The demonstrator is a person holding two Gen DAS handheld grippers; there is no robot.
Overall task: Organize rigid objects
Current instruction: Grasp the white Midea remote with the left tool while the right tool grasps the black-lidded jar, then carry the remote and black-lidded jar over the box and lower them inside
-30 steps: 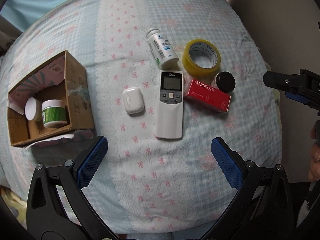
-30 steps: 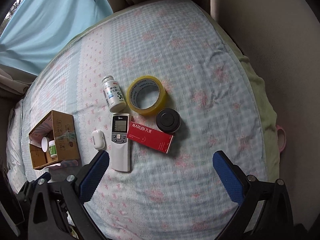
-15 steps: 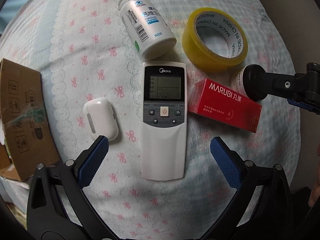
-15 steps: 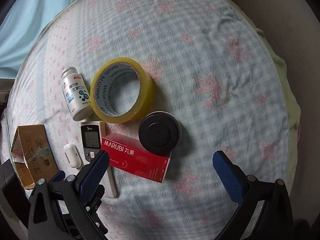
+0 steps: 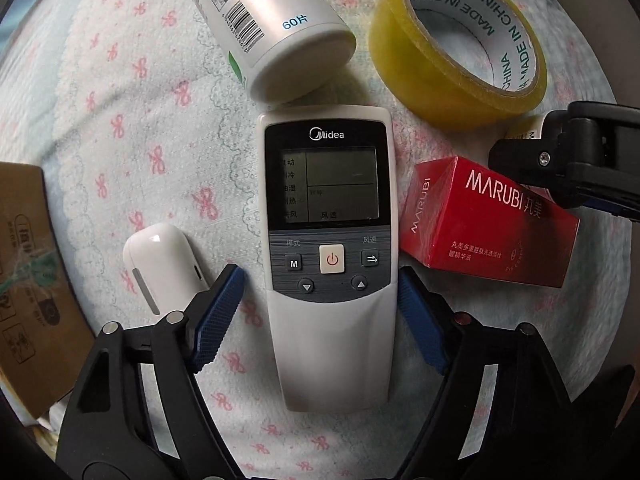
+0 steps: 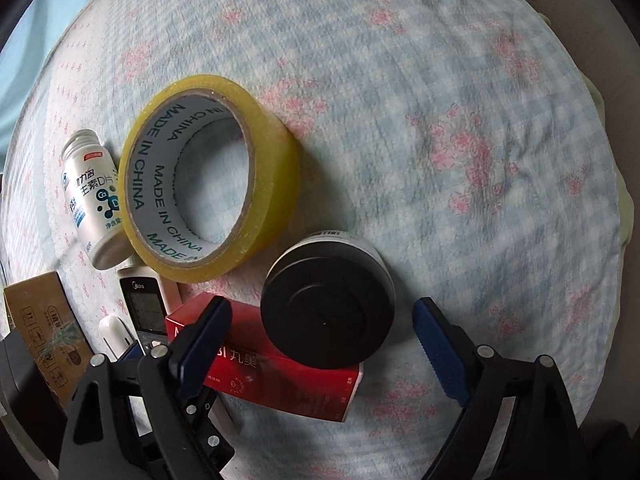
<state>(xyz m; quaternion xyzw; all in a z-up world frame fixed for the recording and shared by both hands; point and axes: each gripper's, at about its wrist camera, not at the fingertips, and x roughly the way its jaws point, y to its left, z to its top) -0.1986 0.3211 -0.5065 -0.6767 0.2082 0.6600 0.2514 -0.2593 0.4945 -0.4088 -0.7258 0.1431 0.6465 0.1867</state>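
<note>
The left gripper (image 5: 318,312) points down over the lower half of the remote control (image 5: 330,256), its jaws apart with one blue pad on each long side. They have just been closing. The right pad looks to be at the remote's edge, while a gap shows at the left pad, so it is not yet clamped. To grip well, I would keep the pads square to the long sides and centred across the width, then close evenly so the remote does not twist on the soft bedspread (image 5: 120,128). The white earbud case (image 5: 164,266) lies just left of the left pad and should stay clear.

The remote lies flat, its long axis running near to far, screen end toward the pill bottle (image 5: 268,28).

The right gripper (image 6: 322,342) hangs over the black-lidded jar (image 6: 328,304), jaws apart and also just closing, the jar between them but untouched. The jar stands upright against the far side of the red box (image 6: 280,376). Beyond lies the yellow tape roll (image 6: 212,196), and the cardboard box (image 6: 44,340) is at far left.
</note>
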